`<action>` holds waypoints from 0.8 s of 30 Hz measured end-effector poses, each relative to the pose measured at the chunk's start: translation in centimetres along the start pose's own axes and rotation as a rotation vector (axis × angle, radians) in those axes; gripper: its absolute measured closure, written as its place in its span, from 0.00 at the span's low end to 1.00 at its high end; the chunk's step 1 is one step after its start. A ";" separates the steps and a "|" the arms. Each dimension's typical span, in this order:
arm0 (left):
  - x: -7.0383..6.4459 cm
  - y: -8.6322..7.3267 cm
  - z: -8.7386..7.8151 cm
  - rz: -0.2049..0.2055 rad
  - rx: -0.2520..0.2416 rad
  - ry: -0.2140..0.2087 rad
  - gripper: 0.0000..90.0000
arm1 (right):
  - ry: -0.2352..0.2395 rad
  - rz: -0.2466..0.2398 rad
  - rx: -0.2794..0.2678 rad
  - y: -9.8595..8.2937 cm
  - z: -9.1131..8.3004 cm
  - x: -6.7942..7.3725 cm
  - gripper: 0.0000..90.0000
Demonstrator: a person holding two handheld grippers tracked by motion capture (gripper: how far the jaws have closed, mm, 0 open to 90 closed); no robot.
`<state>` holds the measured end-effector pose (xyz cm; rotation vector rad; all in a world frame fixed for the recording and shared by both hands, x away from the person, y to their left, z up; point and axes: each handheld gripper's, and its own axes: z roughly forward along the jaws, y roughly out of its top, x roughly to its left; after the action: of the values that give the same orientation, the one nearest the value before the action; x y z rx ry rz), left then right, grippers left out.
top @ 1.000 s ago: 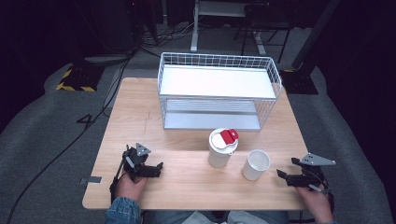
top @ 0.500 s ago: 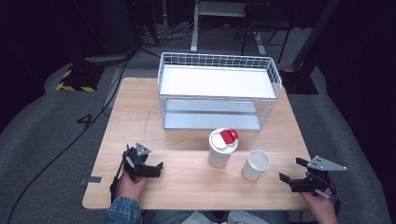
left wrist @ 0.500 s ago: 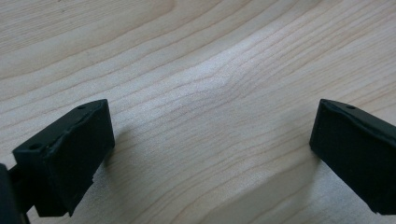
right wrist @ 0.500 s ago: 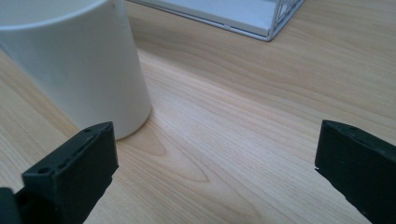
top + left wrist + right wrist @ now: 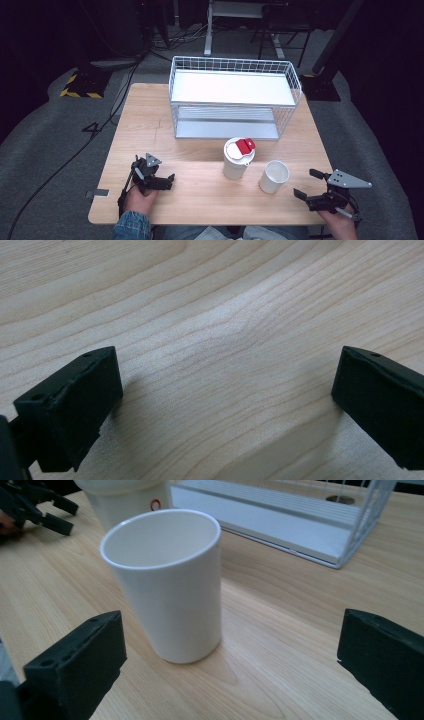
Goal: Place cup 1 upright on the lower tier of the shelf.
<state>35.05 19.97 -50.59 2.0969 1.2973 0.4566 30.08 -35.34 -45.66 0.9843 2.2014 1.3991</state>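
My right gripper (image 5: 311, 186) has swung round over the last second and now points at the cup (image 5: 274, 176), jaws wide apart and empty; in its own view the cup (image 5: 167, 582) stands upright on the table (image 5: 200, 200) just ahead, a little left of centre. The lidded cup (image 5: 237, 158) stands close beside it, the rack (image 5: 235, 102) behind. My left gripper (image 5: 162, 181) has stayed put, jaws spread over bare wood. I judge the reach for the cup is starting.
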 end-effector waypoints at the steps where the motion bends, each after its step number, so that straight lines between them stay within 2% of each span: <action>1: 0.0 0.0 0.0 0.000 0.000 0.000 0.00 | 0.000 0.000 0.000 0.0 0.0 0.0 0.00; 5: 0.0 0.0 0.0 0.002 -0.001 0.001 0.00 | 0.032 -0.006 -0.021 0.2 0.9 0.7 0.00; 13: 0.0 0.0 0.0 0.002 -0.002 0.003 0.01 | 0.047 -0.024 -0.029 0.4 2.4 1.9 0.00; 16: 0.0 0.0 0.0 0.002 -0.001 0.003 0.01 | 0.068 -0.018 -0.043 0.4 3.2 2.2 0.00; 21: 0.0 0.0 0.0 0.002 -0.001 0.003 0.01 | 0.078 -0.011 -0.051 0.2 3.9 2.3 0.00; 24: 0.0 0.0 0.0 0.002 -0.001 0.003 0.01 | 0.068 -0.002 -0.056 0.2 4.4 2.4 0.00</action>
<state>35.01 19.96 -50.59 2.0975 1.2961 0.4617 31.19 -30.71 -47.32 0.9281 2.1975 1.5056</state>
